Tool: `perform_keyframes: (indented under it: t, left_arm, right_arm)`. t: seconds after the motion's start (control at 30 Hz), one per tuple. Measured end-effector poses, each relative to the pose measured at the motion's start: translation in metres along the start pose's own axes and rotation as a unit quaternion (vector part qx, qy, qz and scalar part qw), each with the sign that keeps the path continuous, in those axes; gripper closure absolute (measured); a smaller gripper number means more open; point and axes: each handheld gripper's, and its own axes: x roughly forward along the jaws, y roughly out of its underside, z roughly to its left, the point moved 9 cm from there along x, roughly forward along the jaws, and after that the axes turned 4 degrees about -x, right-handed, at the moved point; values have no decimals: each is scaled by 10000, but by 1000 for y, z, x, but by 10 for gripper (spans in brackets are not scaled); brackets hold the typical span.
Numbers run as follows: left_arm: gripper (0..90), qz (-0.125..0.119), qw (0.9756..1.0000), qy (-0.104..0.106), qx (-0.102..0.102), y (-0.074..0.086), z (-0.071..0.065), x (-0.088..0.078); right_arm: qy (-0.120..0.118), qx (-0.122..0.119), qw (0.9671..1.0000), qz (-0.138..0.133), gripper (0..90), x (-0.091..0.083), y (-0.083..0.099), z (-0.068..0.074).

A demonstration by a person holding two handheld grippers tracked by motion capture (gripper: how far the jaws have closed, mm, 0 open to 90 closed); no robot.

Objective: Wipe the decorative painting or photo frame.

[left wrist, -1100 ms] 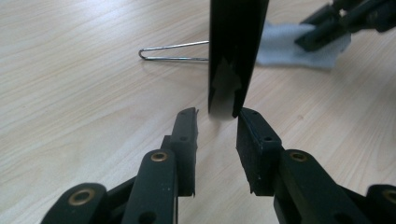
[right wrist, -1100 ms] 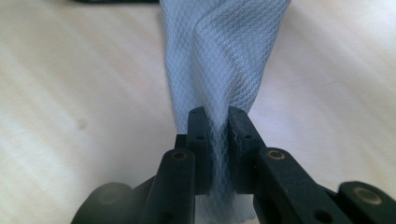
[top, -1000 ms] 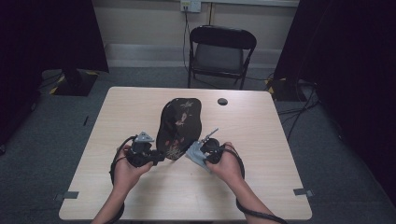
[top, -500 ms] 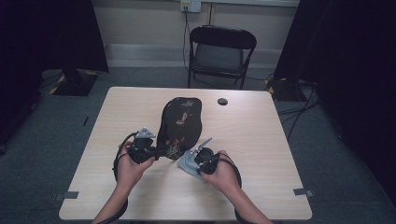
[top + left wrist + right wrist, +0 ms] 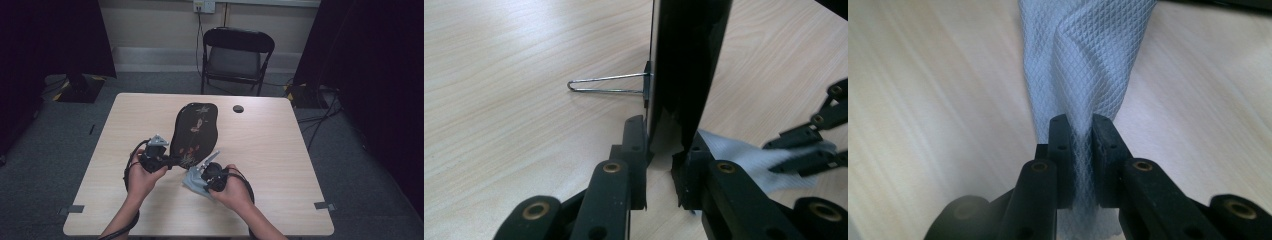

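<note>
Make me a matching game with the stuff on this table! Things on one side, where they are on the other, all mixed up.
Things:
1. black tray
2. white cloth
3. small black disc
4. folding chair

Places:
A. behind the table
B. pinched in the right gripper
C. lying alone near the table's far edge
D. near end clamped in the left gripper

Pairs: 1-D, 2-B, 3-C, 4-A
</note>
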Motion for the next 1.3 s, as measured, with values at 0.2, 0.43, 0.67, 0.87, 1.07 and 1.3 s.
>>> perform_keyframes:
  t: [0.2, 0.43, 0.67, 0.87, 1.07, 1.3]
  left_arm:
    - [783, -41, 10000, -30, 15, -3, -1, 4]
    - [782, -57, 10000, -7, 7, -6, 1, 6]
    - [782, -71, 10000, 4, 56, -9, -1, 10]
    - [781, -100, 9999, 50, -1, -9, 2, 11]
    - [773, -88, 10000, 26, 37, -7, 3, 10]
    - [654, -2, 10000, 7, -40, 3, 6, 2]
  right_arm:
    - [-70, -184, 9998, 7, 815, 1, -5, 13]
    - [-75, -204, 9998, 7, 815, 2, -12, 13]
    - [-79, -237, 9997, 57, 815, 7, -20, 14]
    - [-58, -176, 9998, 75, 815, 13, -22, 8]
    - [-28, -93, 9999, 103, 815, 15, -26, -3]
    - [0, -211, 9997, 121, 815, 14, -36, -5]
